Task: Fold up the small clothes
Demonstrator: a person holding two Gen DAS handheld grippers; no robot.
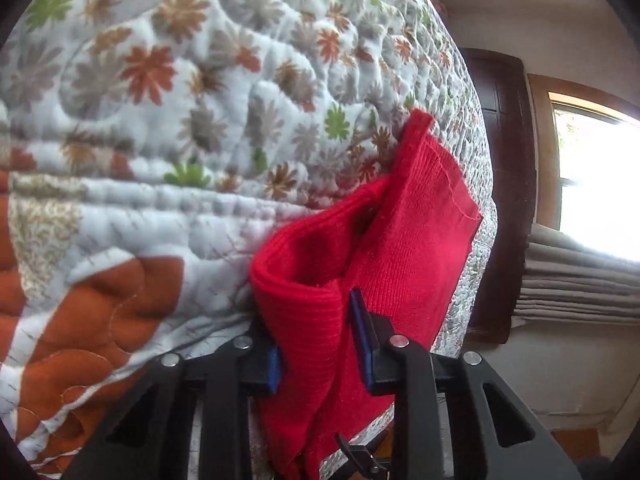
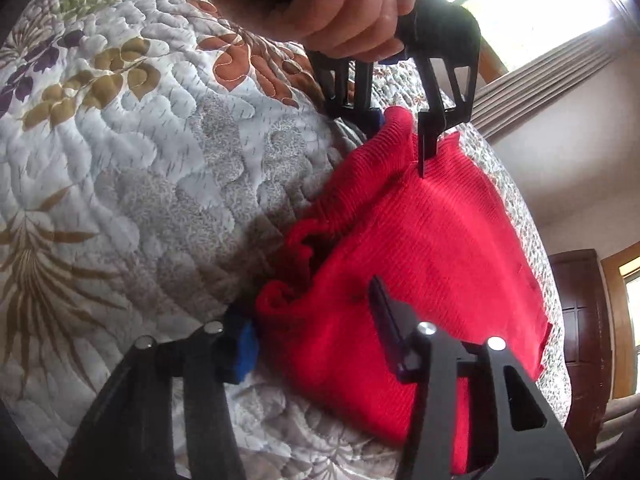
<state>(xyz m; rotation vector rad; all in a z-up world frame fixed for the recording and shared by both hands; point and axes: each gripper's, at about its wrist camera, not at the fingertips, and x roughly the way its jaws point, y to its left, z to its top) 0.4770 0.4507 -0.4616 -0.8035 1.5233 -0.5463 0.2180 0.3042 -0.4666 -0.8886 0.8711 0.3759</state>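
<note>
Nearest the lens, black fingers with blue pads: left gripper closed narrow on a bunched edge of the red knit garment, right gripper spread wider around a rumpled corner of the same cloth, pads not clearly pressing, so firm hold impossible to confirm. Best done by keeping both held edges level and taut, carrying them together across the flat half, then lowering onto the quilted bed before letting go, to avoid a skewed crease. Bright red, finely ribbed, partly lifted and partly spread on the floral quilt near the bed's edge, one corner curled.
</note>
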